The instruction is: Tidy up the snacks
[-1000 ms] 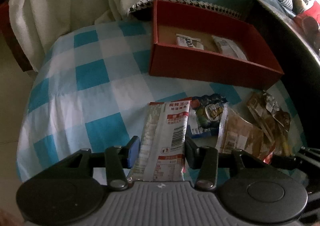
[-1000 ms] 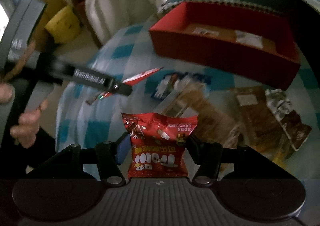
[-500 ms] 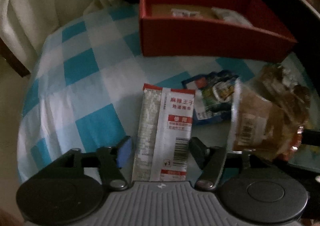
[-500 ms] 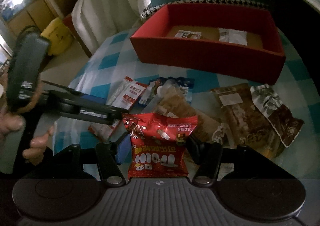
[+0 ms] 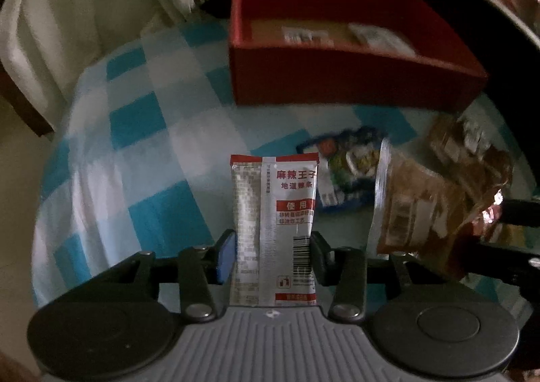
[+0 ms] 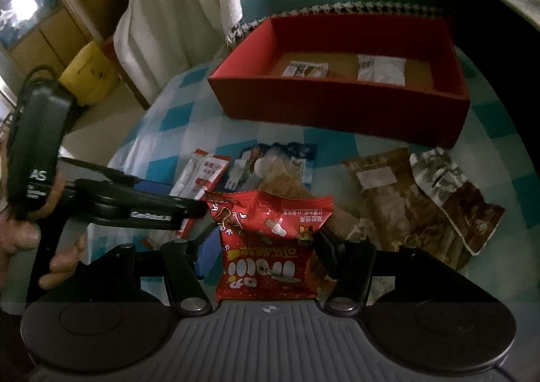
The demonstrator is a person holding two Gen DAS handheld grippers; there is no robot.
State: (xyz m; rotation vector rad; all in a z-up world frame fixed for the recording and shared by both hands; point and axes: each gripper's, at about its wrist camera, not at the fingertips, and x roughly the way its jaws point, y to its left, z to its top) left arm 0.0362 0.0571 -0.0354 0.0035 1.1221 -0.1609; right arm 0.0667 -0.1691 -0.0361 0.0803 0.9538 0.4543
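Two packets lie in the red box (image 6: pixel 341 105), well ahead of both claws, so sorting is barely begun. The silver-and-red sachet (image 5: pixel 273 230) sits between the pads of the left gripper (image 5: pixel 272 255), whose jaws have just been closing onto it. The right gripper (image 6: pixel 266 255) pinches a red snack bag (image 6: pixel 270 247). Brown packets (image 6: pixel 398 203) and a blue pack (image 6: pixel 273 162) wait on the checked cloth (image 5: pixel 135 152) beyond

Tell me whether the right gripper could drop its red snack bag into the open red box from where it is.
Probably yes. The right gripper is clamped on the red snack bag, and the open red cardboard box lies straight ahead, lidless, with only loose packets low on the checked cloth between.
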